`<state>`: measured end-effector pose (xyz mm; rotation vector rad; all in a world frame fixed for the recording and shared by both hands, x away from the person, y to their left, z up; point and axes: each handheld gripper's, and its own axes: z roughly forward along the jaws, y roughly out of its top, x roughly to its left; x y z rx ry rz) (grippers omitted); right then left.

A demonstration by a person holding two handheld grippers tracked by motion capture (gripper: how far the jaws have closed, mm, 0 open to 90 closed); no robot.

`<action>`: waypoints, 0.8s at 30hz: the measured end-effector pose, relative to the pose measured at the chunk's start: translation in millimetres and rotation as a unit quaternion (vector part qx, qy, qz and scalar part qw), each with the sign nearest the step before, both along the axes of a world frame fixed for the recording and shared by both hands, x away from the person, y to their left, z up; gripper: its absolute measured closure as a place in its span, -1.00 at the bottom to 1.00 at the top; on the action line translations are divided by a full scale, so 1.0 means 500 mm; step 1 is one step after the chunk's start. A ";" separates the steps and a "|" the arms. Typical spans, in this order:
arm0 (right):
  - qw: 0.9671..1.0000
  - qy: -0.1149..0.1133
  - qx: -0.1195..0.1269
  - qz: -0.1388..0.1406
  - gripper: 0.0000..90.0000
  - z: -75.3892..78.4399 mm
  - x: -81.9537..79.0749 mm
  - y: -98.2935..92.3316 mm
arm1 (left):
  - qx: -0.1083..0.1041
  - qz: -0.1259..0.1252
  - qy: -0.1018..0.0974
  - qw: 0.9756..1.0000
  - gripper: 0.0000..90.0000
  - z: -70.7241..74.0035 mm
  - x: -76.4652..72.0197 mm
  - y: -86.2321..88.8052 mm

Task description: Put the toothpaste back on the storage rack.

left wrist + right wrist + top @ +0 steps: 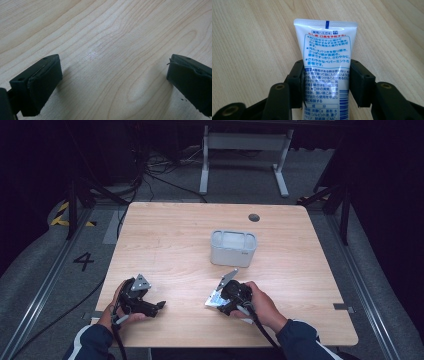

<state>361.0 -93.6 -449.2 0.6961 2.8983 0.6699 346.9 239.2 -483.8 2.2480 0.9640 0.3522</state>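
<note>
The wooden worktop (pixel 165 235) carried a grey bin (pixel 233 248) near its middle. The left gripper (pixel 161 305) rested on the worktop with its jaws wide and nothing between them. The right gripper (pixel 325 80) clamped a white tube (pixel 325 47) by both sides, just above the worktop's near edge.

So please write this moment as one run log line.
right gripper: shut on toothpaste tube | left gripper: open, over table | grey bin: untouched
</note>
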 end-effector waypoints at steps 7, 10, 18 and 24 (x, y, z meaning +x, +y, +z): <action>1.000 -0.012 0.021 0.005 0.29 0.024 -0.006 -0.018 | 0.000 0.000 0.000 1.000 -0.99 0.000 0.000 0.000; 0.999 -0.018 0.040 0.004 0.33 0.042 -0.007 -0.031 | 0.000 0.000 0.000 1.000 -0.99 0.000 0.000 0.000; 0.997 -0.033 0.074 0.005 0.39 0.074 -0.011 -0.060 | 0.000 0.000 0.000 1.000 -0.99 0.000 0.000 0.000; 0.995 -0.035 0.095 -0.005 0.44 0.082 -0.011 -0.081 | 0.000 0.000 0.000 1.000 -0.99 0.000 0.000 0.000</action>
